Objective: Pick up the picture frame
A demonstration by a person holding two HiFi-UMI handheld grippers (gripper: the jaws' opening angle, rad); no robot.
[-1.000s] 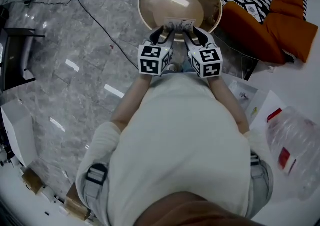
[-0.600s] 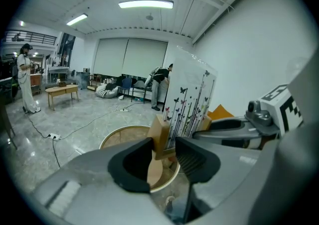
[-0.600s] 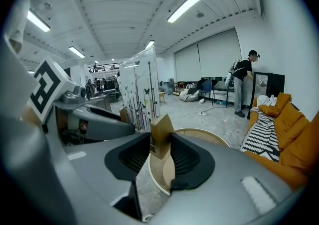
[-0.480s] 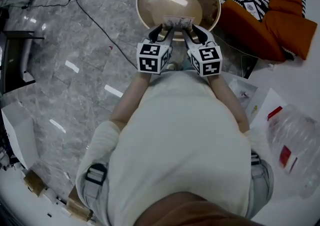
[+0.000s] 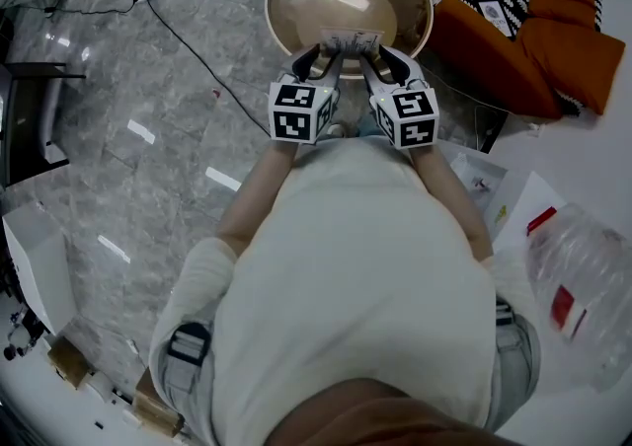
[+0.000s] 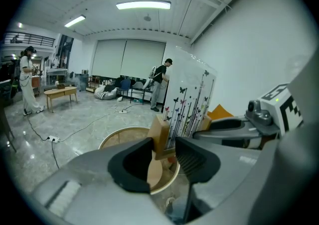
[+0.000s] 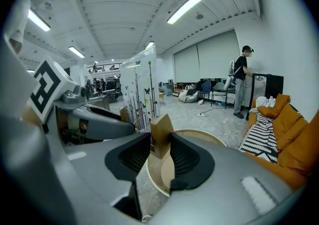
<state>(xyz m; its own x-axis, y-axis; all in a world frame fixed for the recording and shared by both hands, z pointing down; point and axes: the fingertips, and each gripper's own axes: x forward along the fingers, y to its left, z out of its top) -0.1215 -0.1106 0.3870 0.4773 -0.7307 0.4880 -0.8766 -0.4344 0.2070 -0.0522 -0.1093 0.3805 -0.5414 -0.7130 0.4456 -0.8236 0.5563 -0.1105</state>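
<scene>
Item: 1 clear upright picture frame [image 5: 351,41], printed with black butterflies and stems, on 2 pale wooden foot blocks. Location: between your 2 grippers, over the near rim of the round pale-wood table [image 5: 271,15]. Left gripper [image 5: 318,59]: jaws stand fairly wide, pads clamped on 1 wooden foot block [image 6: 159,137] at the frame's left end. Right gripper [image 5: 379,59]: jaws a little narrower, pads pressed on the other foot block [image 7: 160,137]. Progress: the grasp looks complete on both sides, and the frame stands upright and level between them. The tabletop shows below both blocks in the gripper views, so the frame appears raised, though no view shows its underside fully. What remains, by this reading, is a clean lift to a steady carry height. Clearances: the table rim sits just under the frame, so rise straight before drawing back. The orange sofa [image 5: 553,49] lies near on your right. A black cable [image 5: 193,44] runs across the grey marble floor [image 5: 128,138] on your left, well apart from your grippers.
</scene>
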